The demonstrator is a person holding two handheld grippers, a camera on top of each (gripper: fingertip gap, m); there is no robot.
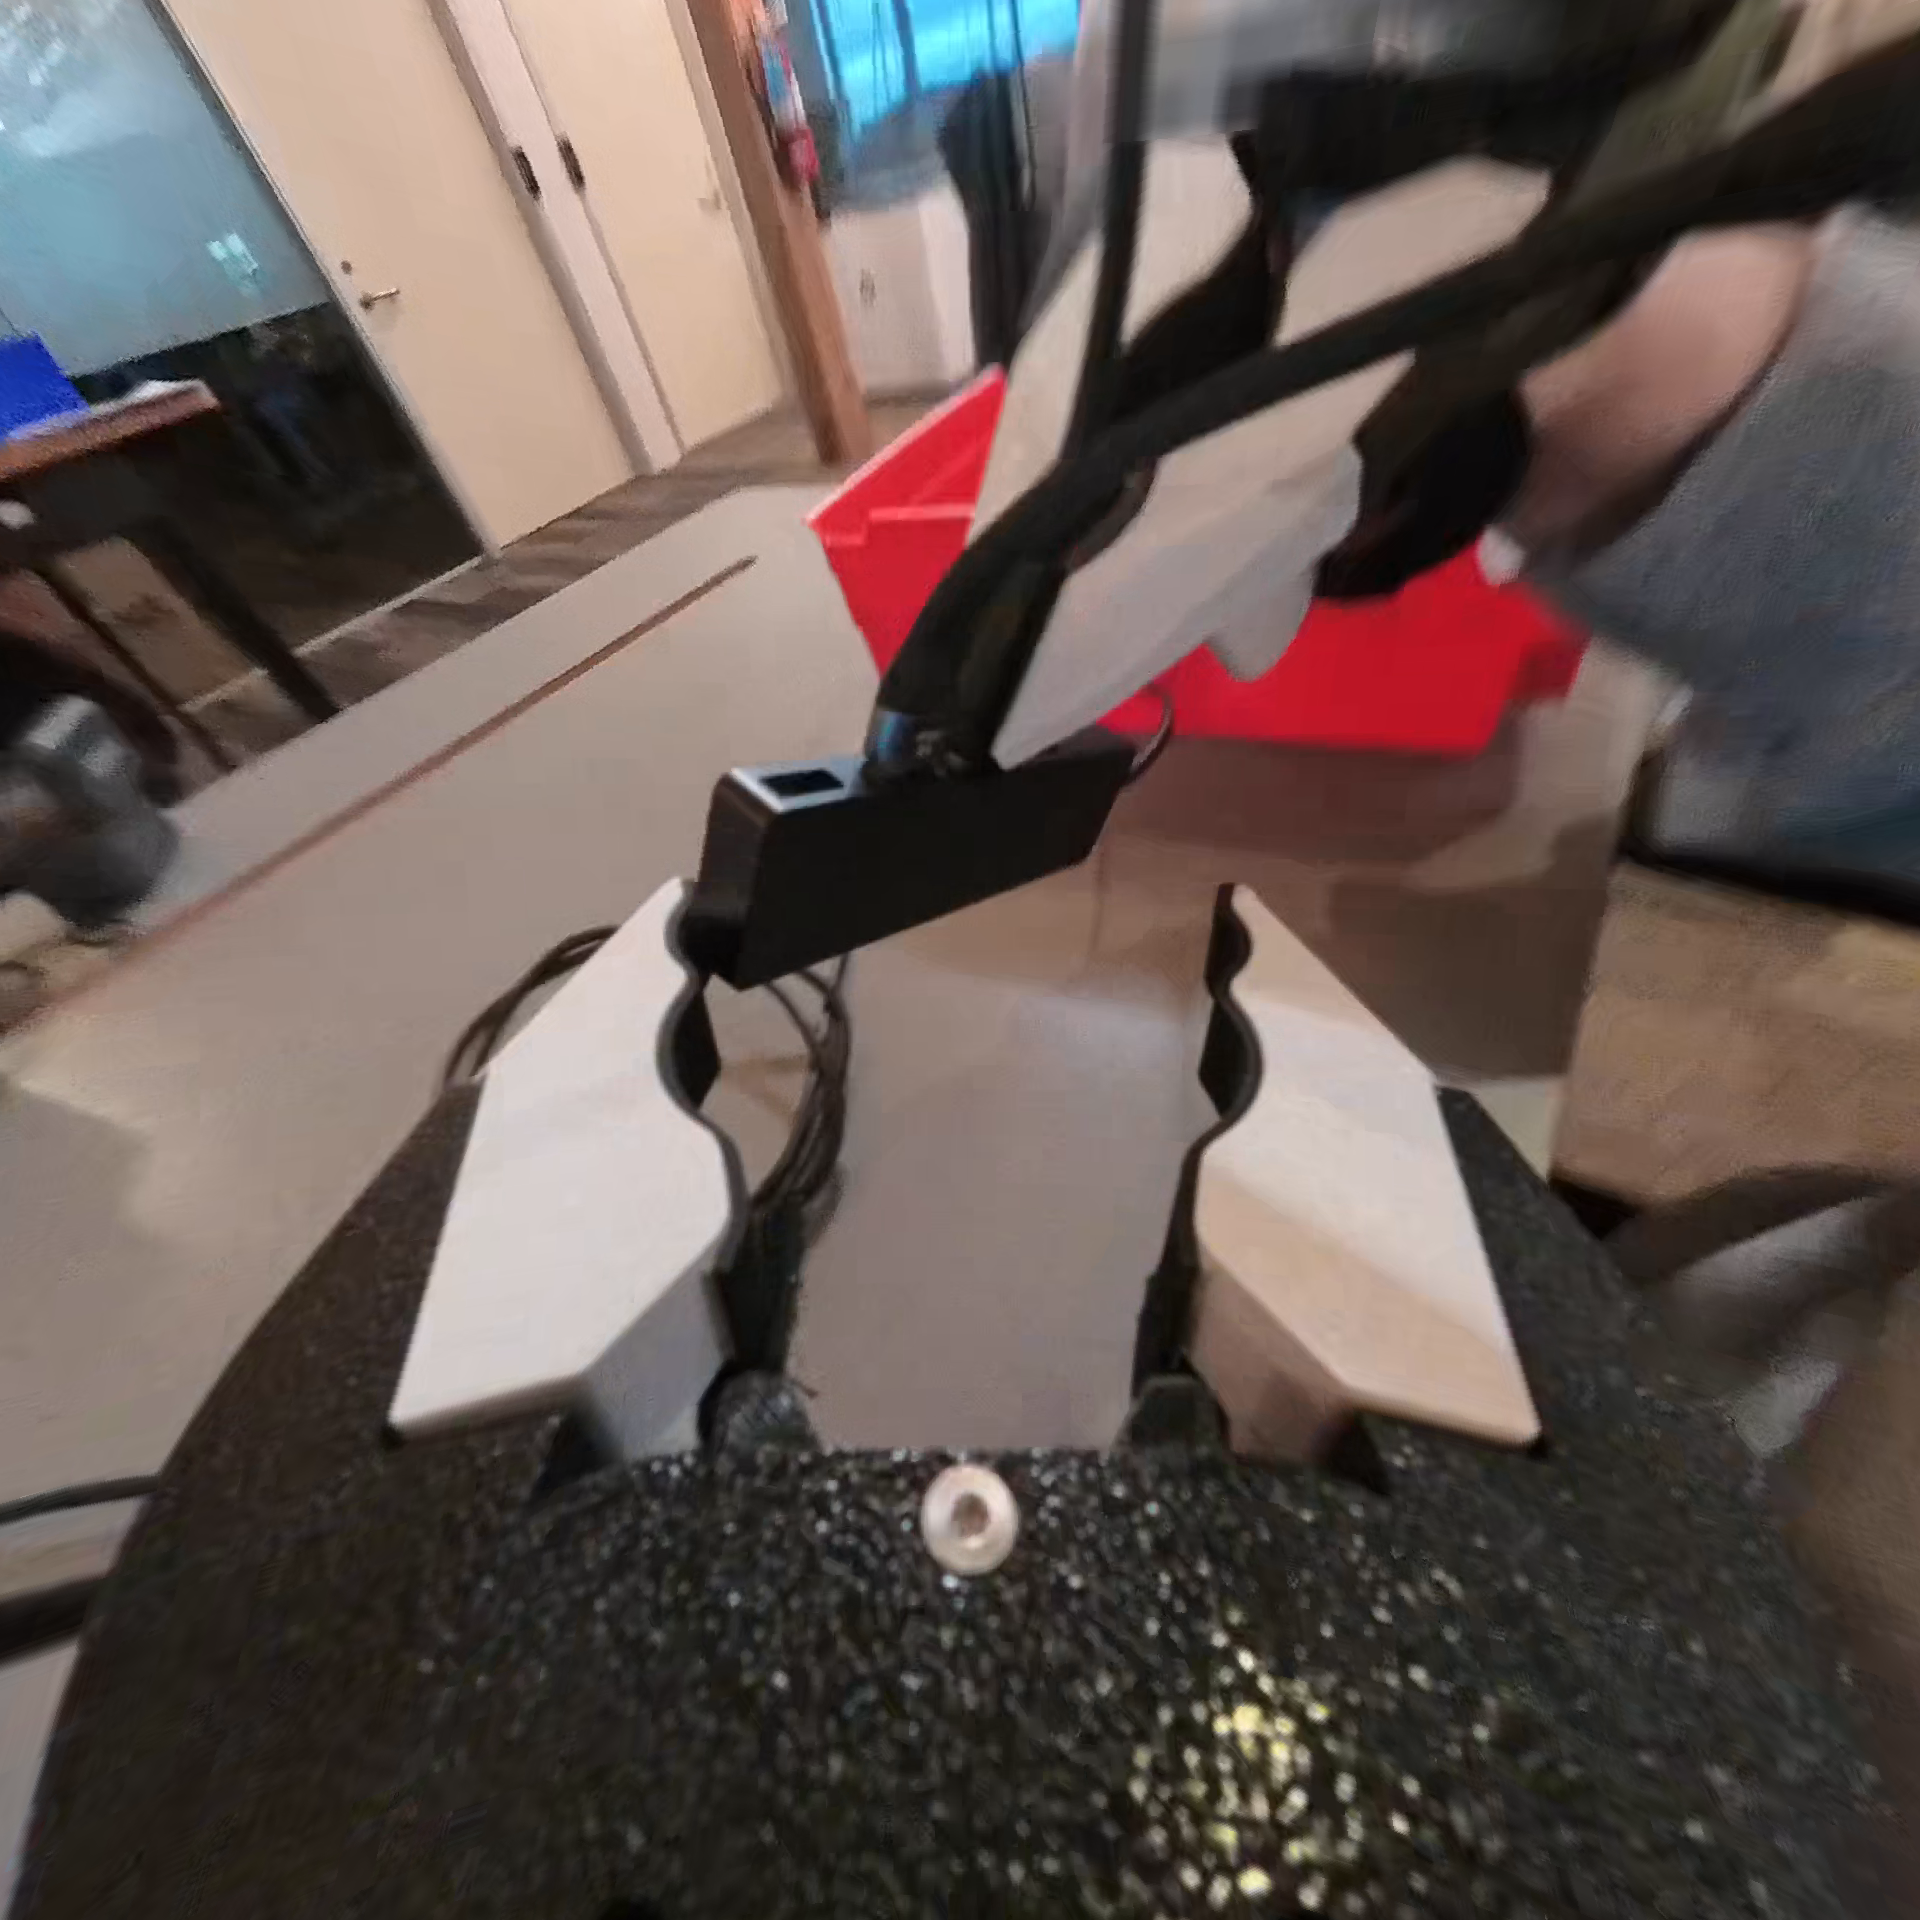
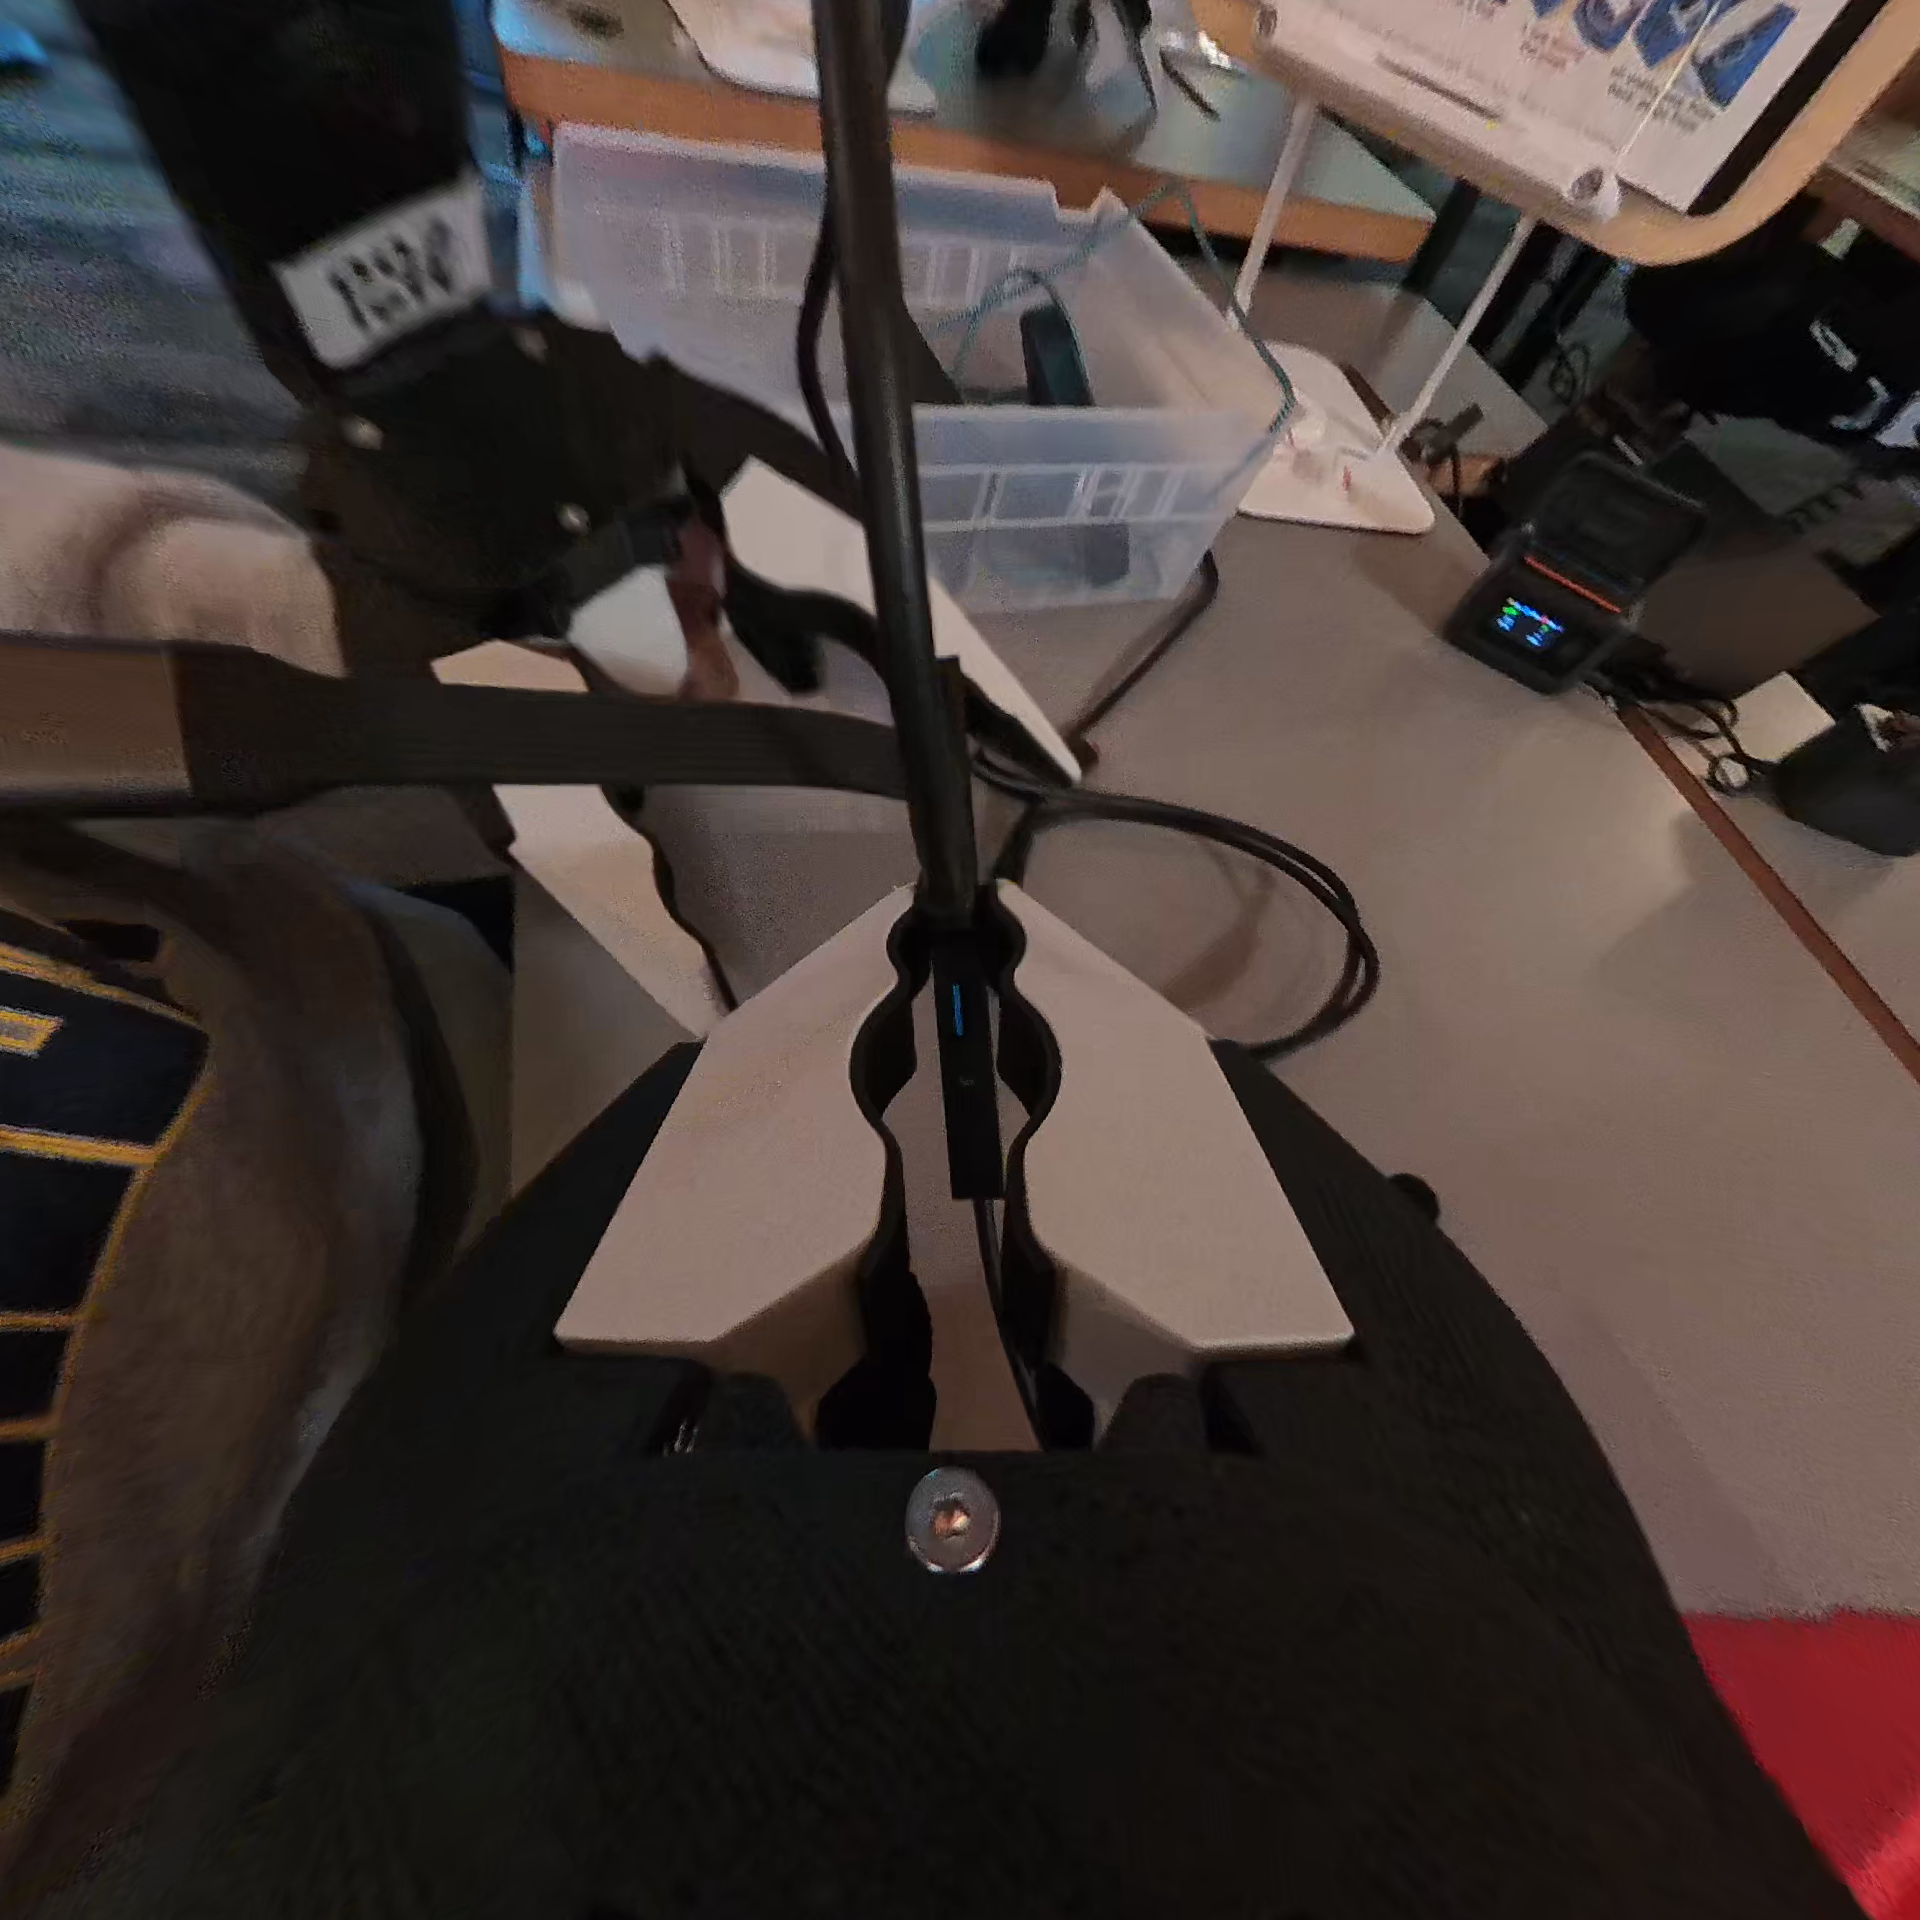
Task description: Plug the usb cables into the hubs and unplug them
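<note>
Right gripper (image 2: 958,914) was clamped on the hub (image 2: 966,1070), a slim black bar with a blue light strip, seen edge-on between the fingers. Same hub (image 1: 894,862) showed in the left wrist view at 12 o'clock, held up off the bench (image 1: 416,790) by the other gripper's white fingers coming in from 1 o'clock.

Left gripper (image 1: 956,914) was released, jaws wide apart. Hub's near end touched or just overlapped the tip of its 10 o'clock finger; it was not gripped.

Progress, my read:
- At least one black cable (image 1: 935,665) was plugged into the hub's top edge, possibly more in that bundle.
- One port (image 1: 800,781) at the hub's 10 o'clock end was open.
- So mid-task: either one plug left to insert, or unplugging under way. Couldn't tell which.

Hard to make out:
- Plug count was blurred, with the white finger covering the rest of the port row.
- Motion blur over the whole cable bundle at 1 o'clock in the left view.
- In the right view a thick black cable (image 2: 883,416) ran straight up to 12 o'clock, hiding the ports.
- Loose cable loop (image 2: 1278,914) lay on the bench at 2 o'clock; ends not visible.
- Red bin (image 1: 1382,675) behind the hub, contents hidden.
</note>
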